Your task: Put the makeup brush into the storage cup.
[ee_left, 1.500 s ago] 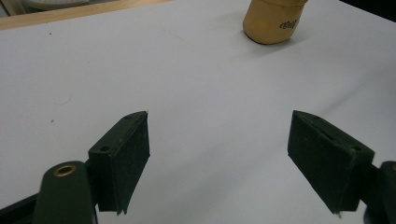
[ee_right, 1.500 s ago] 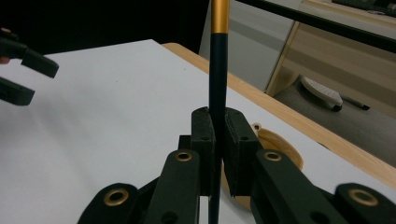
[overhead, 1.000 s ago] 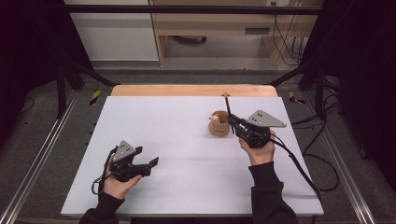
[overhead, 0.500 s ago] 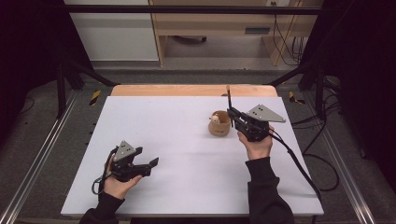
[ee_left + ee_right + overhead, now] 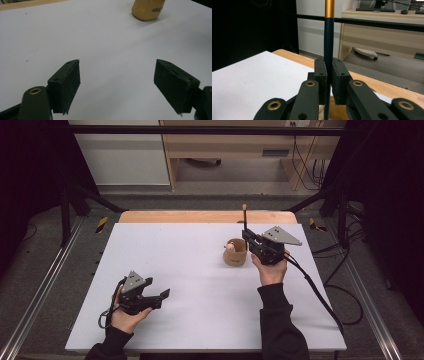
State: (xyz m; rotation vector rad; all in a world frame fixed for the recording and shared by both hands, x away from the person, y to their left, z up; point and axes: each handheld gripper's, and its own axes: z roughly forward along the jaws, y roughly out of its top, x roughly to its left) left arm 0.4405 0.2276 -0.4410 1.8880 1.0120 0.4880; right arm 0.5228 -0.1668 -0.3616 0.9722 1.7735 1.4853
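White table (image 5: pixel 200 270): near its far edge our right gripper (image 5: pixel 329 75) clamps a dark, gold-banded stick (image 5: pixel 329 37) beside a tan cup (image 5: pixel 235 252) with unreadable lettering; our left gripper (image 5: pixel 117 82) stands apart.

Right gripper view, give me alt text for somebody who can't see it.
The right gripper clamps a thin dark stick with a gold top, holding it upright between its two black jaws. Below lies a white table with a wooden edge; beyond it stand a black bar and pale cabinets.
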